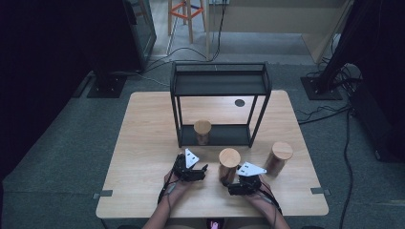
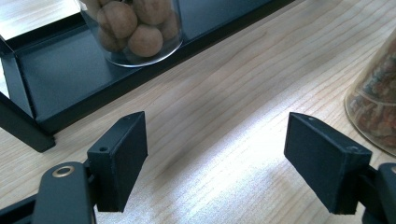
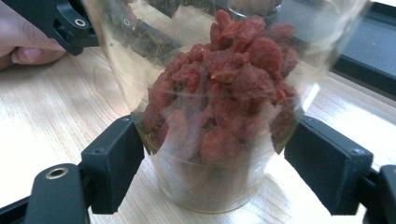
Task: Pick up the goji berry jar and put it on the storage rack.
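A clear jar of red dried berries (image 3: 224, 93) with a wooden lid (image 1: 229, 157) stands on the wooden table (image 1: 143, 143). My right gripper (image 3: 215, 168) is open, with one jaw on each side of the jar's base, close to the glass. It reaches the jar from the near right (image 1: 232, 180). My left gripper (image 2: 215, 154) is open and empty over bare table, just left of that jar (image 2: 373, 107) in the high view (image 1: 200, 169). A jar of walnuts (image 2: 135, 32) sits on the lower level of the black shelf (image 1: 219, 136).
A third lidded jar (image 1: 278, 156) stands on the table to the right. The black shelf's upper level (image 1: 219, 83) holds nothing. A dark round spot (image 1: 239, 102) marks the table behind it. The left hand (image 3: 23, 46) and its gripper appear beyond the berry jar.
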`<state>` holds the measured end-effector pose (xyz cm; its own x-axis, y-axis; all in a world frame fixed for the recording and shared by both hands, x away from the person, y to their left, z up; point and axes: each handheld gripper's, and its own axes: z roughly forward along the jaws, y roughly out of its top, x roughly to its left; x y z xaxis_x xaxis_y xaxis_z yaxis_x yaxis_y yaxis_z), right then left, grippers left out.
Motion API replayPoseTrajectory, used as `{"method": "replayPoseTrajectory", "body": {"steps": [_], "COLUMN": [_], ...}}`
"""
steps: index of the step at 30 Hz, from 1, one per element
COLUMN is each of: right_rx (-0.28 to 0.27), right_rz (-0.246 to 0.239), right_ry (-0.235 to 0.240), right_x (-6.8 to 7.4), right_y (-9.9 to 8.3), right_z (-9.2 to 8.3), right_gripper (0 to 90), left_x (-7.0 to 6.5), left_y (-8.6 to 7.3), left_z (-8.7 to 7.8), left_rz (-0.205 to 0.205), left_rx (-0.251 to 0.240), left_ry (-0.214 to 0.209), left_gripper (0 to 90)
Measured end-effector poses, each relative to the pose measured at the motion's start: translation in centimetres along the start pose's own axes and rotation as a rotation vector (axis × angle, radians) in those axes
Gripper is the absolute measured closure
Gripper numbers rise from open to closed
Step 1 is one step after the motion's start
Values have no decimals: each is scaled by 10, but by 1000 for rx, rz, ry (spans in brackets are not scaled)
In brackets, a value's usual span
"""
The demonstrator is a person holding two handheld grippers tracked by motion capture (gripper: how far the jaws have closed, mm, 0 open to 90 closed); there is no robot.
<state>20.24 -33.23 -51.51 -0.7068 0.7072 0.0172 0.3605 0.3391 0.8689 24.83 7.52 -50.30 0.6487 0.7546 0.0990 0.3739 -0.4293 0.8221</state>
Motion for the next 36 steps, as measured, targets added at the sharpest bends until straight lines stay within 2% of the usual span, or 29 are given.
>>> {"method": "replayPoseTrajectory", "body": {"steps": [14, 36], "right_rx": [-9, -29], "right_rz": [7, 7], "right_ry": [-10, -49], "right_x": [4, 14], "right_y": [1, -1], "right_z": [3, 5], "right_gripper": [224, 247], "left_x": [-3, -3], "left_y": [1, -2], "left_z": [0, -1], "left_rz": [13, -5], "left_rx": [4, -8], "left_ry": [9, 14], "left_gripper": [215, 215]}}
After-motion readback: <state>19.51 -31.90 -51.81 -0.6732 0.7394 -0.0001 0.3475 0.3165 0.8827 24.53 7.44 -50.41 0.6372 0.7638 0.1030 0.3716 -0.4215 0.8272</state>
